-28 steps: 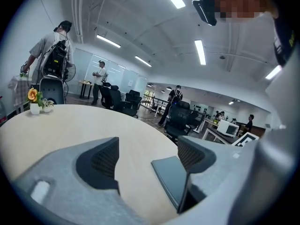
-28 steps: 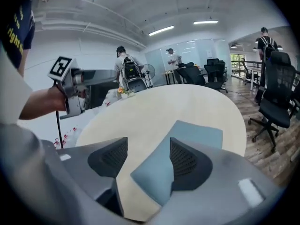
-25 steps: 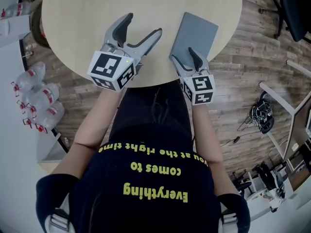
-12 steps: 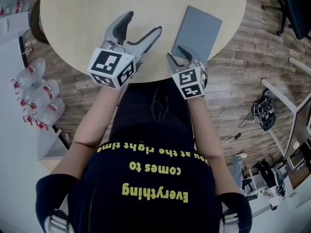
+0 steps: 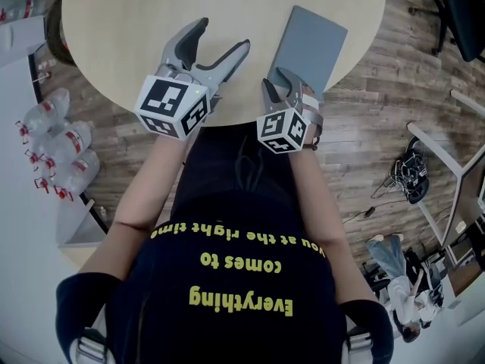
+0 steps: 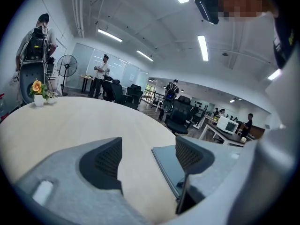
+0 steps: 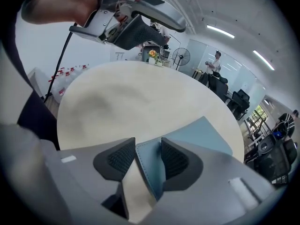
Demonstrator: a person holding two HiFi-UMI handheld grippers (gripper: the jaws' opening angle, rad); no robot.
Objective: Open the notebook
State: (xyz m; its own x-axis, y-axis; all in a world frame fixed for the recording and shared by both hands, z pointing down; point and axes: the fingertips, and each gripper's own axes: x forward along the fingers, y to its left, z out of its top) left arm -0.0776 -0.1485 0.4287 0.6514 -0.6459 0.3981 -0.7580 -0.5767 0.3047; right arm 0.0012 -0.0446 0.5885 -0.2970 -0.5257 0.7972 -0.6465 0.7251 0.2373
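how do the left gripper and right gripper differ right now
The left gripper has jaws wide apart with nothing between them; the right gripper has them narrower, with the notebook's near corner between. The left gripper is over the table beside the notebook; the right gripper is over the notebook's corner. Shared: grey jaws, a marker cube, and jaws that have just been closing.

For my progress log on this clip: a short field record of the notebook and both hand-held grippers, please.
notebook: grey, closed, flat on the round table
right hand-held gripper: notebook's near corner between its jaws, which have just been closing; pads not yet pressing it
left hand-held gripper: above bare table, jaws wide, just closed slightly, nothing between them
task: cover not lifted yet
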